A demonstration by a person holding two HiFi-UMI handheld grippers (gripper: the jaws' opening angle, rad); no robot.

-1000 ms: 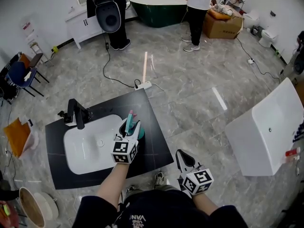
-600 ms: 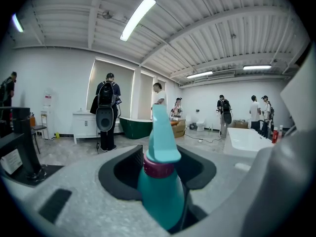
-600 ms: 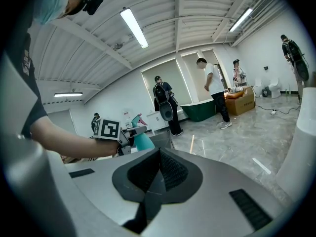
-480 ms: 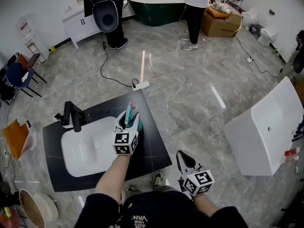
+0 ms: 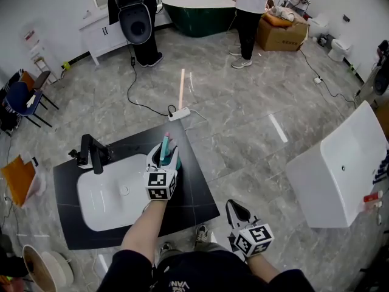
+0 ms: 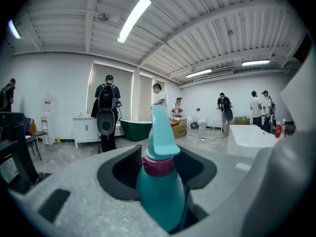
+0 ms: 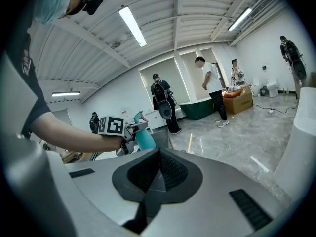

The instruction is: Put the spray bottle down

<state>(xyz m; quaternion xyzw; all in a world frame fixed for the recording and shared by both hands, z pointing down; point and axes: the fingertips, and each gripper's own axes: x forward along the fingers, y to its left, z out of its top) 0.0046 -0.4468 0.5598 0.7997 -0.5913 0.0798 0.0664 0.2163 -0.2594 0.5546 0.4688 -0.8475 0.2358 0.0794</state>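
A teal spray bottle (image 5: pixel 165 150) with a pink collar and a teal trigger head stands upright between the jaws of my left gripper (image 5: pixel 165 158), over the black counter (image 5: pixel 189 194) just right of the white basin (image 5: pixel 106 199). In the left gripper view the bottle (image 6: pixel 159 186) fills the gap between the jaws; they are opening, and the pads still touch its body. Whether its base rests on the counter is hidden. My right gripper (image 5: pixel 236 208) hangs low at the front right, off the counter, with its jaws together and nothing in them. It sees the bottle (image 7: pixel 144 138) at its left.
A black faucet (image 5: pixel 91 152) stands at the basin's back left. A white tub (image 5: pixel 340 163) lies on the floor to the right. A power strip and cable (image 5: pixel 180 112) lie beyond the counter. People, a green bathtub (image 5: pixel 200 8) and a cardboard box (image 5: pixel 279 35) are far back.
My left gripper has carried the bottle a little farther away from me over the counter. The right gripper has stayed in place.
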